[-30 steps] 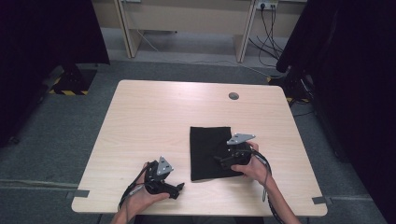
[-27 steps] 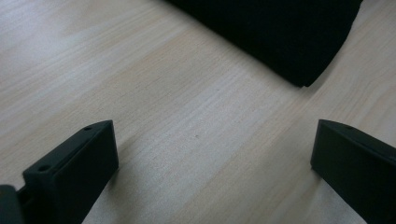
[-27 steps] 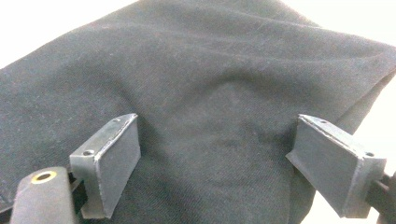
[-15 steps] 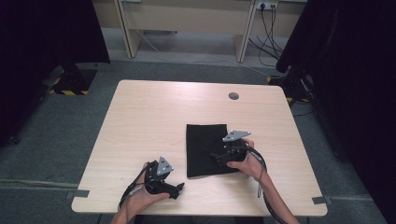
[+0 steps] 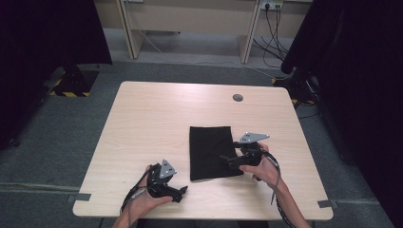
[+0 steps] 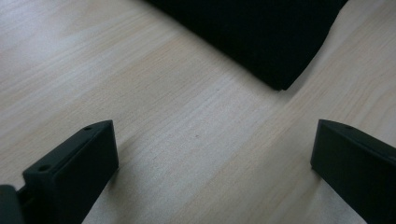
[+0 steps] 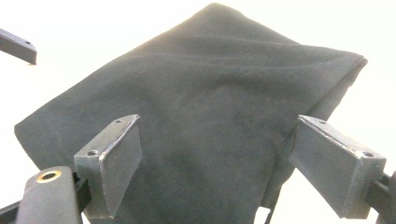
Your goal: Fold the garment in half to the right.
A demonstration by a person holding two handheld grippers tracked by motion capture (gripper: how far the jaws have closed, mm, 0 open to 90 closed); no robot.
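In the high view the right hand (image 5: 263, 167) comes up from the lower right of the frame, forearm angled inward, and holds the right gripper (image 5: 227, 158) low over the right edge of the black cloth (image 5: 210, 151), its jaws pointing toward the frame's left. The right gripper view shows those jaws spread wide, with nothing pinched between them. The left hand (image 5: 145, 198) sits near the bottom edge, left of centre, with the left gripper (image 5: 183, 191) just above the table (image 5: 157, 118) and aimed right; its jaws also stand wide apart over bare wood, the cloth's near corner beyond them.

The cloth lies flat, right of the table's centre: a folded rectangle of soft, matte, felt-like fabric with gentle ripples. The table is pale wood-grain laminate.
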